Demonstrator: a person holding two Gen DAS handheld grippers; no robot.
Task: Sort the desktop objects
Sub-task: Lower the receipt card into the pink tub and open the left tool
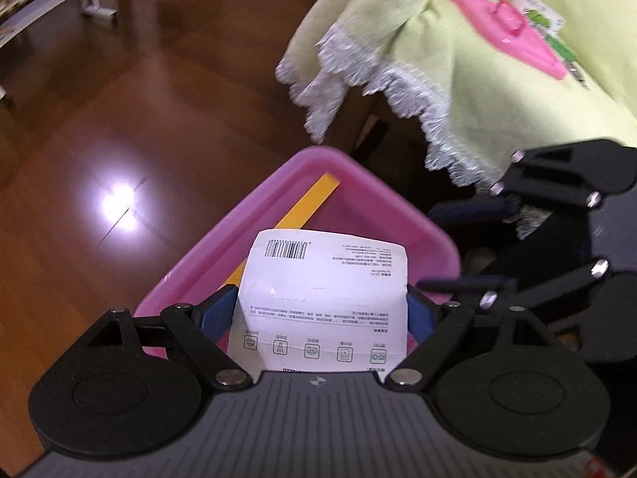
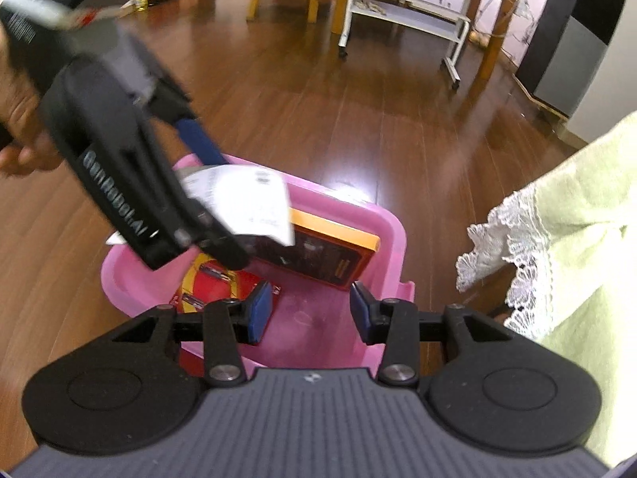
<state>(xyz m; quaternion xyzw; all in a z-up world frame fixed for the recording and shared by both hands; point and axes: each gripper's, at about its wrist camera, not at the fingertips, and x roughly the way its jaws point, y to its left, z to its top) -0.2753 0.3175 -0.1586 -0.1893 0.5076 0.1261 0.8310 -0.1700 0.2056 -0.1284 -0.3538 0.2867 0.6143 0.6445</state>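
**White box held over the pink bin**

The left gripper (image 1: 323, 310) had its blue pads clamped on a white box (image 1: 324, 298), one pad on each side, with the printed face and barcode turned toward the camera. Beyond the box, toward 12 o'clock in the left wrist view, sat the pink bin (image 1: 366, 195), and a yellow-edged box (image 1: 306, 203) leaned inside it along the wall at about 11 o'clock. The box hung above the bin's near rim, not touching it as far as the view showed.

From the right wrist view the same left gripper (image 2: 223, 215) came in from 10 o'clock, blurred, with the white box (image 2: 247, 203) in its grip above the far-left part of the pink bin (image 2: 392, 239). A hand (image 2: 20, 127) showed at the 9 o'clock edge behind it. The right gripper (image 2: 311, 310) held its jaws apart with nothing between them, poised over the bin's near side. Inside the bin, the yellow-edged box (image 2: 326, 255) lay tilted against the far wall, and a red pack of batteries (image 2: 215, 283) lay at about 9 o'clock on the bottom (partly hidden by the left gripper).

A pale green cloth with lace trim (image 2: 557, 239) hung at 3 o'clock, beside the bin. In the left wrist view this cloth (image 1: 458, 79) filled the 1 o'clock area, with a pink lid (image 1: 505, 28) resting on it. The floor (image 2: 318, 99) was dark brown wood.
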